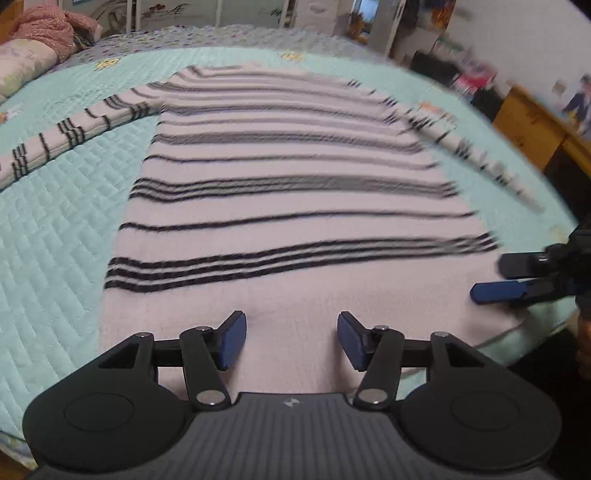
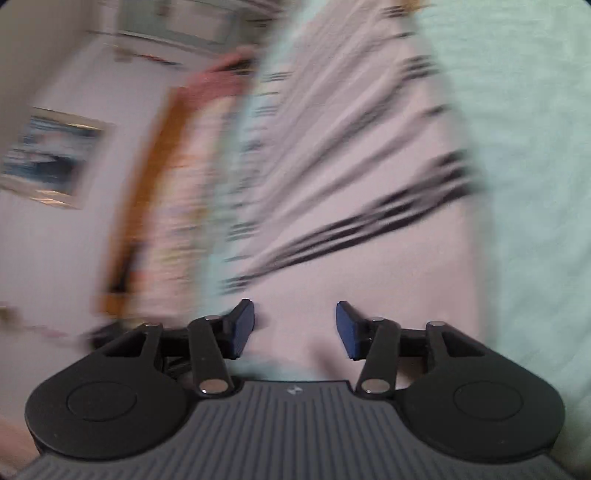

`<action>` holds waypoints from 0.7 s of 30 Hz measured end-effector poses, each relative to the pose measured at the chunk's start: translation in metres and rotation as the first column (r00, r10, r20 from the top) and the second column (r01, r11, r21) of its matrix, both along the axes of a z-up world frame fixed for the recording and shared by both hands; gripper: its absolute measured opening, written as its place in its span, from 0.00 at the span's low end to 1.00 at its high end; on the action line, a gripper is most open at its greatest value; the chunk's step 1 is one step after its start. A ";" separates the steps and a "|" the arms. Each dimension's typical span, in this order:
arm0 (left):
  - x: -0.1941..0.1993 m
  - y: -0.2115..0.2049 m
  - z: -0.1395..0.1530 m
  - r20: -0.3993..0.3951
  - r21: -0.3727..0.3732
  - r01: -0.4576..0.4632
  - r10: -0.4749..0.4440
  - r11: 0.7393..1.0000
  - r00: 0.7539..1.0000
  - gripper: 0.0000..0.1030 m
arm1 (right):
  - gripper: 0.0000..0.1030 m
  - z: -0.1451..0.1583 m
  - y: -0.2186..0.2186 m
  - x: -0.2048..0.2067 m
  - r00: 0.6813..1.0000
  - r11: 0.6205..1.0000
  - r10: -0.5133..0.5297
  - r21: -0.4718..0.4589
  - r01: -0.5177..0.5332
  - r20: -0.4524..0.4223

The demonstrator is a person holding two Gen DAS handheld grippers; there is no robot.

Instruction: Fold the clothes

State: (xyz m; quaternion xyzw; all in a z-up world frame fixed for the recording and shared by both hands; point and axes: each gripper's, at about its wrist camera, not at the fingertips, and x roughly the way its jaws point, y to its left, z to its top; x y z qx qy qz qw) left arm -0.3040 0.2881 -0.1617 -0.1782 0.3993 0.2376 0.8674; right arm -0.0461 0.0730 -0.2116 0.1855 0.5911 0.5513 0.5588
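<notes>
The sweater [image 1: 288, 177], pale pink with dark stripes, lies flat on the mint quilt [image 1: 55, 240] of a bed, hem nearest the cameras, neck at the far end. Its two sleeves spread out sideways: one [image 1: 74, 129] runs to the left edge of the left wrist view, the other [image 1: 476, 151] slants down toward the right and is smeared by blur. The hem edge curls slightly at the near right corner, where the quilt shows below it.

Bare quilt lies wide on the left of the body and in a narrower band on the right. Beyond the bed's right edge stands a wooden cabinet [image 1: 532, 129]; at the far left corner sit a pillow [image 1: 22, 66] and a pink blanket [image 1: 48, 29].

The left gripper [image 1: 291, 339] hovers over the plain hem band, jaws apart, nothing between the pads. The right gripper [image 1: 495, 280] reaches in from the right edge over the hem's right corner, fingers spread one above the other; whether they touch the cloth cannot be told. In its own view the right gripper [image 2: 295, 326] also shows the jaws apart over pink cloth, released, with nothing pinched.

No writing can be read; a small emblem marks each gripper body. The right wrist view is heavily blurred: a framed picture [image 2: 51, 158] on the wall and a wooden strip are only shapes. Clutter behind the bed is too smeared to name
</notes>
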 end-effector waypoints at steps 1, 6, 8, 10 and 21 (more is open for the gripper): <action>0.000 0.002 -0.002 -0.003 0.008 -0.003 0.003 1.000 1.000 0.56 | 0.00 -0.007 -0.003 0.008 0.999 0.999 -0.046 -0.028 0.046 -0.008; -0.002 0.001 0.002 -0.020 0.015 -0.026 0.026 1.000 0.999 0.56 | 0.03 0.001 -0.028 0.022 0.987 0.987 -0.158 -0.004 0.158 0.033; 0.000 -0.005 0.009 -0.038 0.029 -0.028 0.029 0.999 0.999 0.56 | 0.16 0.009 -0.035 0.022 0.987 0.988 -0.155 0.027 0.154 0.032; 0.002 -0.018 0.018 -0.039 0.042 0.015 -0.014 0.999 0.999 0.56 | 0.44 0.023 -0.039 0.018 0.991 0.993 -0.108 0.054 0.104 0.075; 0.036 -0.094 0.013 0.124 -0.290 0.309 -0.285 0.906 0.951 0.56 | 0.45 0.059 -0.057 -0.073 0.764 0.961 0.266 -0.106 -0.254 0.588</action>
